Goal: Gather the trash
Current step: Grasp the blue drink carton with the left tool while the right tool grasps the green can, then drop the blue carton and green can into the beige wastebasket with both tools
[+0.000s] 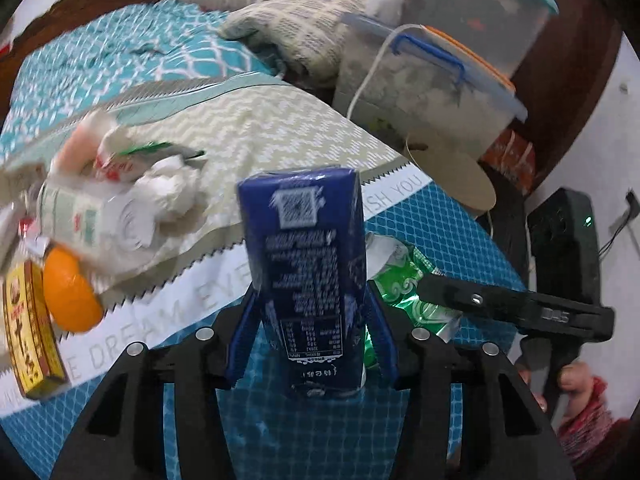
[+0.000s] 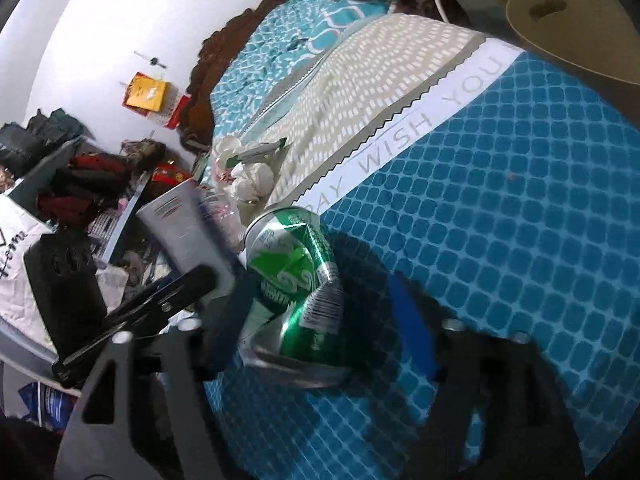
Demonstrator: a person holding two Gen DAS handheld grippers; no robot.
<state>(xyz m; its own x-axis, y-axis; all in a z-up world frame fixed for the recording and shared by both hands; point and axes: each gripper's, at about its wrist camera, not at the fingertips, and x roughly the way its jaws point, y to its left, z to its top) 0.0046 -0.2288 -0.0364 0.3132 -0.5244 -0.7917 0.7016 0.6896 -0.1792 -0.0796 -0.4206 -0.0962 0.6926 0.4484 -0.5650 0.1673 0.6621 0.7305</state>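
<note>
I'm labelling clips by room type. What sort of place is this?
Probably a bedroom at home: patterned teal bedding covers the surface, a printed pillow lies at its far end, and lidded plastic storage tubs are stacked beside it.

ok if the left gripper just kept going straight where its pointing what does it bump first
The left gripper is shut on the blue carton, so the carton leads. Straight ahead lies the grey patterned cloth on the bed, likely first contact; the crumpled tissue pile sits off to the left. Depth is unclear.
</note>
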